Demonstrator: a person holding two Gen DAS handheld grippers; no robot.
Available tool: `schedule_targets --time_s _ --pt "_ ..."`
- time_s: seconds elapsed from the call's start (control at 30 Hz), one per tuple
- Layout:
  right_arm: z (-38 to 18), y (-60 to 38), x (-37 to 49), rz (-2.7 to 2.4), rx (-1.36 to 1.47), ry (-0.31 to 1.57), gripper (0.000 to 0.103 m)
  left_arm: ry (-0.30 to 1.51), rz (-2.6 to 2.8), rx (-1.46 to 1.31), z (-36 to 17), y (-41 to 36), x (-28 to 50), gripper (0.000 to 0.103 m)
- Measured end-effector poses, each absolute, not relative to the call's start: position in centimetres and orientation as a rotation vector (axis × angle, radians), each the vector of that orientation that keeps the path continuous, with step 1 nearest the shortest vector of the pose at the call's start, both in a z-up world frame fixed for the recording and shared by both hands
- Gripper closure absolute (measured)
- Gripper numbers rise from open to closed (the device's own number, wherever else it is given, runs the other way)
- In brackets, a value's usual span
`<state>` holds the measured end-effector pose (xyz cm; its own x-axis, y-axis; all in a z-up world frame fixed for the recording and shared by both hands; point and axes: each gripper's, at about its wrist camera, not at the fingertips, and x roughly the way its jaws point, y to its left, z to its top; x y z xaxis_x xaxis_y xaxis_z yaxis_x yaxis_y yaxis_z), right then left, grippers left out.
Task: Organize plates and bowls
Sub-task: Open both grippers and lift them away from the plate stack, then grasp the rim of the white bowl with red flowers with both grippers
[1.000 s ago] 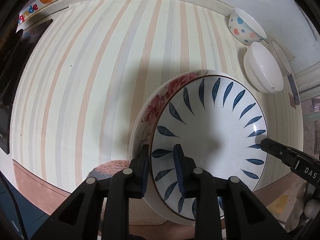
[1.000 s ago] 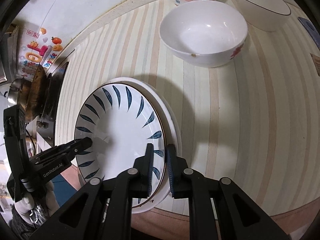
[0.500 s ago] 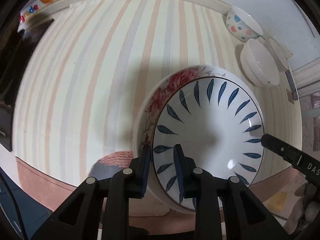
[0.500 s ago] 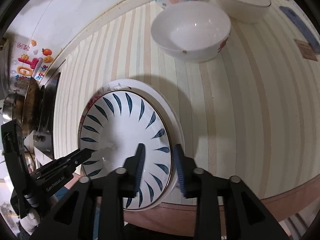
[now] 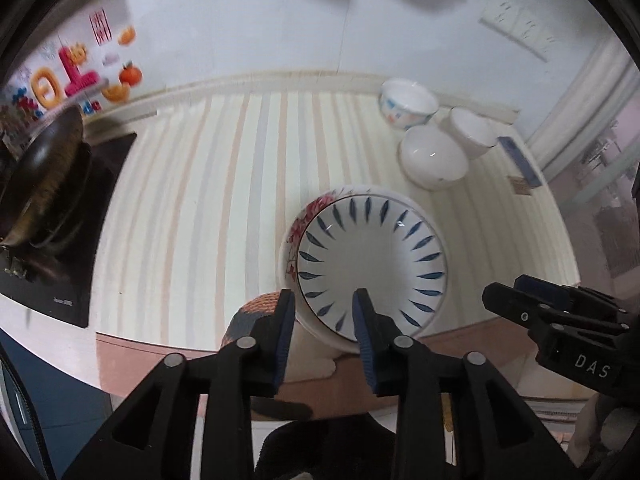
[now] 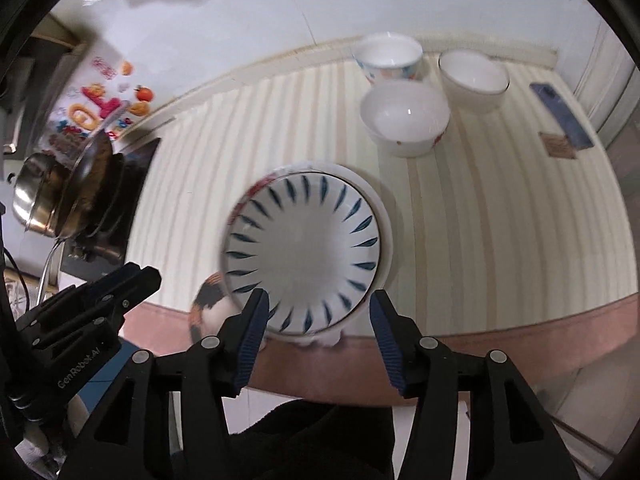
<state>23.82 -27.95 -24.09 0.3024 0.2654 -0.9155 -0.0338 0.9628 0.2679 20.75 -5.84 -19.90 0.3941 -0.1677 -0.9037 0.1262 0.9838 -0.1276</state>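
White letters "DAS" showed on the black body of the right tongs [image 5: 516, 296] where they entered the left wrist view, and "GenRobot.AI" ran along the body of the left tongs [image 6: 136, 280] in the right wrist view. A line of small print on the edge of the black glass cooktop [image 5: 60, 272] was too small to read, and the bright red and orange stickers [image 5: 76, 76] on the white tiled wall were blurred, only a shape like "10" showing.

The white deep plate with blue leaf strokes around its rim [image 5: 370, 264] sat nested in a larger white plate with red flowers [image 5: 298, 228], near the front edge of the desk [image 5: 200, 200], which was covered in pale striped sheeting. The flowered plate was mostly hidden beneath the other, only its left rim showing.

Both tongs hung above the stack, their jaws opening and pinching nothing; the right pair stood wider than the left.

Three white bowls were grouped at the far right: a wide plain one [image 6: 404, 118], one with coloured spots [image 6: 388, 58], and one with a dark rim line [image 6: 474, 76]. A dark wok [image 5: 44, 176] on the cooktop was cut off at the left. The right wrist view was motion-blurred.
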Motion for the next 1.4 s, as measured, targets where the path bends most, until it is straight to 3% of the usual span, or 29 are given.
schedule_targets --time_s 0.1,0.23,0.27,0.5,0.8,1.4 --pt "-21.1 -27.7 21.3 0.198 0.206 1.205 0.041 1.125 -0.199 -0.052 -18.1 -5.2 19.3 0.068" --pt "-17.6 -26.9 18.3 0.197 0.188 1.155 0.029 1.09 -0.191 -0.076 -16.2 -4.6 17.7 0.038" --pt "-16.7 -26.7 17.5 0.192 0.181 1.138 0.028 1.075 -0.191 -0.085 -15.7 -4.3 17.3 0.035" --pt "-13.6 -26.1 13.8 0.178 0.184 1.095 0.021 1.046 -0.209 -0.104 -13.5 -3.1 15.0 0.034" --pt "-13.4 -27.4 13.4 0.179 0.229 1.083 0.021 1.052 -0.196 -0.104 -13.8 -3.7 14.7 0.034" --pt "-26.6 -38.8 32.2 0.163 0.41 1.224 0.021 1.246 -0.1 -0.161 -24.0 -11.5 30.6 0.034"
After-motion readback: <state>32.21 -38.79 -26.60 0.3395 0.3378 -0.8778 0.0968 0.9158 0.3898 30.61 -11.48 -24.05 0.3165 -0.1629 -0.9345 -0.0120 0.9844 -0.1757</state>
